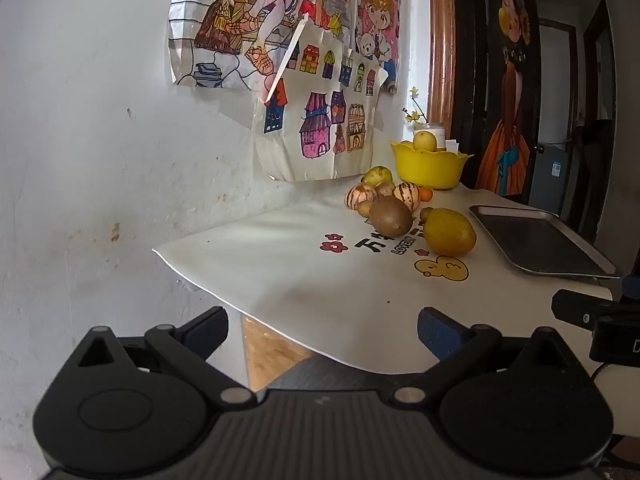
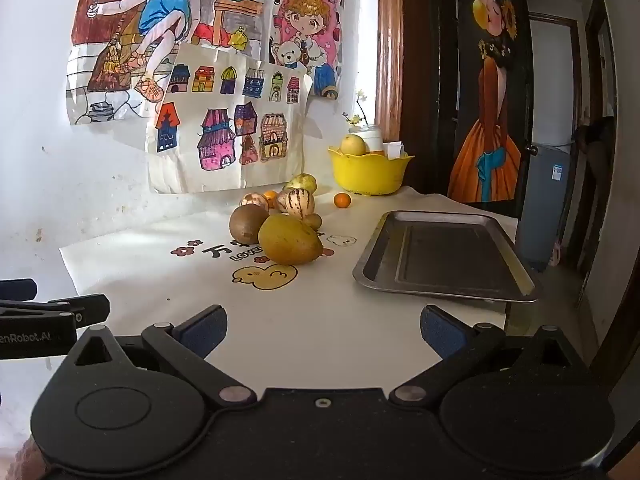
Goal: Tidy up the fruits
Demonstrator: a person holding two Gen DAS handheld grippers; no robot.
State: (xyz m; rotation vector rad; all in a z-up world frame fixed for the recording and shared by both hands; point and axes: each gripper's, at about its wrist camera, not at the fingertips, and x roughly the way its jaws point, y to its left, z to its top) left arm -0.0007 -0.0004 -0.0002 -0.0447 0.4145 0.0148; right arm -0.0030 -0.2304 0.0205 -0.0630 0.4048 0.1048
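A loose heap of fruit, fronted by a large yellow lemon-shaped fruit point(image 2: 290, 239), sits mid-table beside the empty rectangular metal tray point(image 2: 444, 256) (likely the sorting target); a yellow plastic bowl point(image 2: 370, 174) stands behind. The left gripper point(image 1: 322, 334) and right gripper point(image 2: 323, 330) hover short of the heap, jaws spread wide, empty.

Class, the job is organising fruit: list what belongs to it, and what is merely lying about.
Belongs: large yellow fruit, brown fruit, striped fruits, small orange, yellow bowl, metal tray.
Lying about: drawings, white jar.
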